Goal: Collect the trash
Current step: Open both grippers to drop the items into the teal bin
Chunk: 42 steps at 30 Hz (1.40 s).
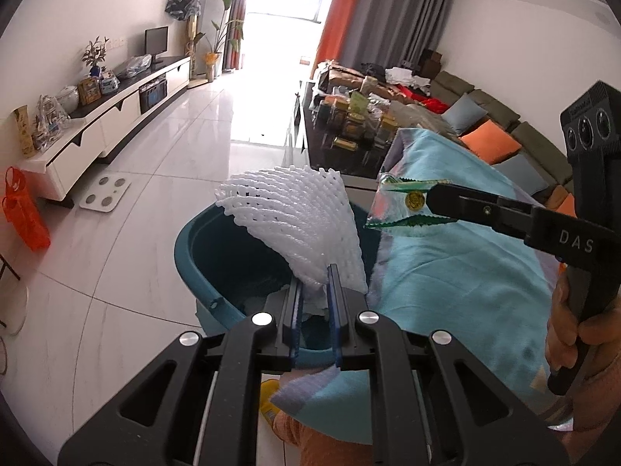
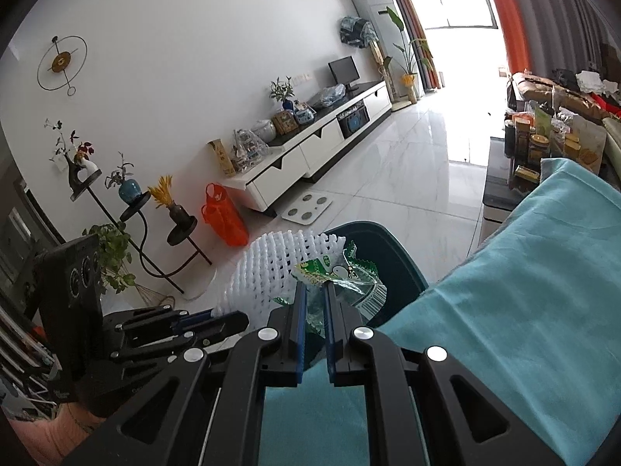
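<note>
Gripping a white foam net point(image 1: 295, 217), the left gripper point(image 1: 315, 291) has its fingers pinched nearly together on the net's gathered end, which hides much of the teal bin point(image 1: 202, 256) beneath it; only the bin's near rim and a little pale stuff inside can be made out. The right gripper point(image 2: 315, 299) is likewise closed down on a green-printed clear wrapper point(image 2: 341, 273), held over the bin's opening just beside the net. From the left wrist view the wrapper shows only its shiny back and a gold sticker, while the right wrist view shows its printed face but cuts off most of the bin behind the net. A turquoise cloth point(image 1: 458, 256) covers whatever lies at the bin's right side. Farther off, a white scale point(image 2: 306, 207) lies on the tiled floor point(image 1: 163, 178) near the TV cabinet point(image 1: 116, 116), and the cluttered coffee table point(image 1: 341, 155) is partly blocked by the cloth.
</note>
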Motion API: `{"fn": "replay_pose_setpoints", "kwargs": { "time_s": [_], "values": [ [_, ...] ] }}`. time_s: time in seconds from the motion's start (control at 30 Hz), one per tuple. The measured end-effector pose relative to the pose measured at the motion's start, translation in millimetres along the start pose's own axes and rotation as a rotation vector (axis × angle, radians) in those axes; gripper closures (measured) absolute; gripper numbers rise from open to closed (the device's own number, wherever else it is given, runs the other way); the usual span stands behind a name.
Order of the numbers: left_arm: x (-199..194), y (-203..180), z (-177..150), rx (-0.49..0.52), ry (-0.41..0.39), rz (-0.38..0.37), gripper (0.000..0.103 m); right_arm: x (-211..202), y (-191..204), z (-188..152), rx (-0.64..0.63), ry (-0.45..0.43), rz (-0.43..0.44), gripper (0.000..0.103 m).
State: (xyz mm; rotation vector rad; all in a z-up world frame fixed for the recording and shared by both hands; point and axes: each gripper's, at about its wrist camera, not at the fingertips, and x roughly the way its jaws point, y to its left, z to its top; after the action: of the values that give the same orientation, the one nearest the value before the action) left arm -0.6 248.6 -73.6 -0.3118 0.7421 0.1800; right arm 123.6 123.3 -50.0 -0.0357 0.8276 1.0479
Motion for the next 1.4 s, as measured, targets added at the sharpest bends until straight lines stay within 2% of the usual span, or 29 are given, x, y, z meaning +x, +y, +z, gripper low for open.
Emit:
{"fn": "replay_pose_setpoints", "kwargs": {
  "time_s": [0.53, 0.63, 0.77, 0.83, 1.07, 1.2, 1.4],
  "values": [
    [62, 5, 8, -0.038, 0.083, 0.041, 0.089, 60, -6, 5, 0.080, 0.140, -0.022, 0.093],
    [71, 4, 9, -0.045, 0.088, 0.042, 0.086, 63, -8, 6, 0.110, 0.147, -0.022, 0.091],
    [82, 7, 11, -0.064, 0.086, 0.030, 0.075, 62, -8, 4, 0.117, 0.145, -0.027, 0.090],
    [88, 8, 12, -0.074, 0.093, 0.033, 0.074, 60, -7, 3, 0.117, 0.140, -0.026, 0.089],
    [79, -1, 15, -0.073, 0.047, 0.015, 0.070, 39, -11, -1, 0.132, 0.102, -0.005, 0.085],
    [55, -13, 14, -0.029, -0.010, -0.010, 0.064, 10, -8, -3, 0.119, 0.048, 0.010, 0.076],
    [23, -53, 11, 0.057, -0.081, -0.128, 0.057, -45, -7, -15, 0.086, -0.042, -0.003, 0.071]
  ]
}}
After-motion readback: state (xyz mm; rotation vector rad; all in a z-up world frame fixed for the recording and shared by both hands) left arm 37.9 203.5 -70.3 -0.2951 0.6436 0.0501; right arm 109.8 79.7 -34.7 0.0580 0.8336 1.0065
